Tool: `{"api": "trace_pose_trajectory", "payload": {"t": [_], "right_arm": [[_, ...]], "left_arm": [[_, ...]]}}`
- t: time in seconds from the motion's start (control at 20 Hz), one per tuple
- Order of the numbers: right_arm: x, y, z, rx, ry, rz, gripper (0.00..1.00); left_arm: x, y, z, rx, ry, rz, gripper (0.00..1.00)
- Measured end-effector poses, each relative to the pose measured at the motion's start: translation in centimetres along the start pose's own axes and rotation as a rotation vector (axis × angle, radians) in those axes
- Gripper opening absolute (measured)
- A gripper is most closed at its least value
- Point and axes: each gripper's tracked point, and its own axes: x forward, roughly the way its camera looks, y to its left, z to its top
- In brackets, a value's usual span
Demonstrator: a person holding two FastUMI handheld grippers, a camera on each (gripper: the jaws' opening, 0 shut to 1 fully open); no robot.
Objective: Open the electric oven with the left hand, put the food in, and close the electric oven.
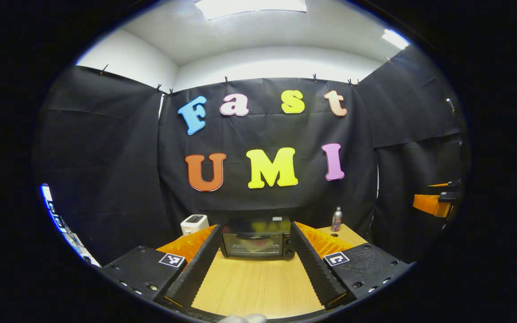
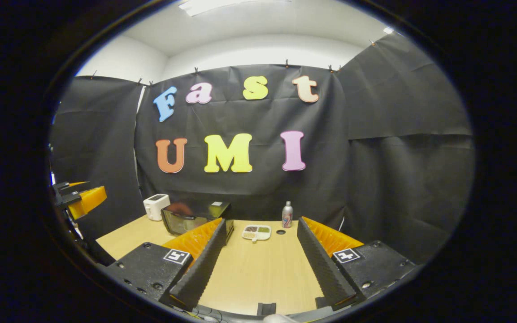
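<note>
Standing at the far edge of the wooden worktop (image 1: 258,287), the electric oven (image 1: 257,237) has its glass door shut and sits straight ahead of the left claw (image 1: 254,273), whose fingers are spread wide apart with nothing between them. A white toaster (image 1: 194,223) sits just left of the oven, and a small bottle (image 1: 336,219) stands to its right. In the right gripper view, the right claw (image 2: 258,269) is likewise spread open and empty above the worktop, and a food tray (image 2: 256,232) with divided compartments lies to the right of the oven, near the bottle. The left claw also shows at that view's left edge.
</note>
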Motion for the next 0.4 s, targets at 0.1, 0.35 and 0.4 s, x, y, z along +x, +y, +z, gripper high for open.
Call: {"api": "trace_pose_trajectory", "payload": {"t": [0.1, 0.35, 0.4], "right_arm": [[-0.4, -0.4, -0.1, 0.016, -0.002, -0.004, 0.96], [-1.1, -1.4, -0.6, 0.007, 0.002, -0.02, 0.96], [-1.3, -1.5, -0.7, 0.008, 0.002, -0.021, 0.96]], "left_arm": [[-0.5, -0.5, -0.3, -0.004, 0.004, -0.005, 0.96], [-1.2, -1.6, 0.0, 0.001, 0.003, -0.023, 0.96], [-1.1, -1.7, 0.1, 0.002, 0.002, -0.025, 0.96]]}}
